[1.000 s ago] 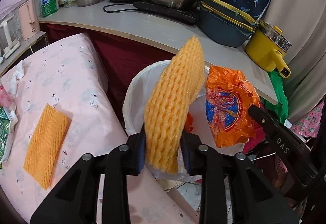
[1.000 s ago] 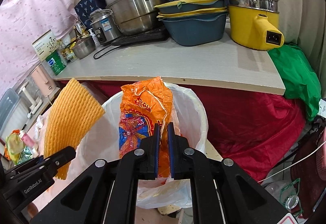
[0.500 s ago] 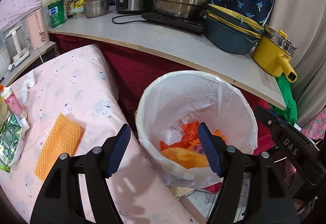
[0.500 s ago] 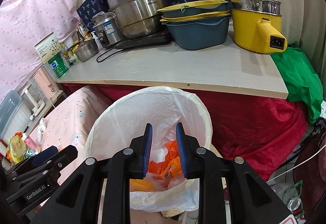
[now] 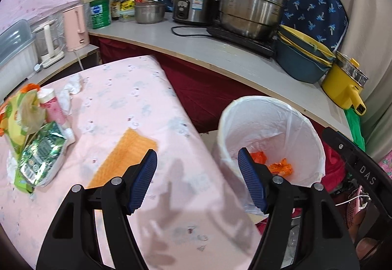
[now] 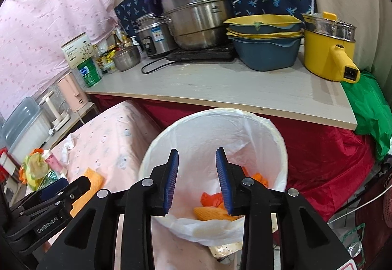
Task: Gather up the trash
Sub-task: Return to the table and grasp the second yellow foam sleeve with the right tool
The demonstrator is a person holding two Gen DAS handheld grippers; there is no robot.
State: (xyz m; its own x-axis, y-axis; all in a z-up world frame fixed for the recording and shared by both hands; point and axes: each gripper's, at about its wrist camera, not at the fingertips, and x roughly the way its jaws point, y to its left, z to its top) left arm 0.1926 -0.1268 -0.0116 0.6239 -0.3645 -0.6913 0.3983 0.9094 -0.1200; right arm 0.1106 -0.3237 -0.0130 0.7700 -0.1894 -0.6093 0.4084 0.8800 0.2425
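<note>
A white-lined trash bin [image 5: 269, 113] [image 6: 274, 132] stands beside the pink-covered table [image 5: 137, 98]. Inside it lie an orange wrapper [image 6: 213, 197] [image 5: 279, 168] and an orange foam net [image 6: 208, 214]. My left gripper [image 5: 197, 159] is open and empty, over the table edge left of the bin. My right gripper [image 6: 197, 159] is open and empty above the bin. A second orange foam net [image 5: 122, 152] [image 6: 94, 179] lies flat on the table. A green snack bag [image 5: 39, 154], a yellow-green wrapper [image 5: 19, 110] and a pink tube [image 5: 52, 108] lie at the table's left.
A grey counter [image 6: 220, 83] behind the bin carries steel pots [image 6: 198, 17], stacked blue-yellow basins [image 6: 267, 49] and a yellow electric pot [image 6: 328, 49]. A green bag [image 6: 372, 108] hangs at the right. A pink kettle [image 5: 74, 27] stands on a side shelf.
Both grippers opened: the foam net and the orange wrapper dropped into the bin. Both then drew back; the left swung left towards the table.
</note>
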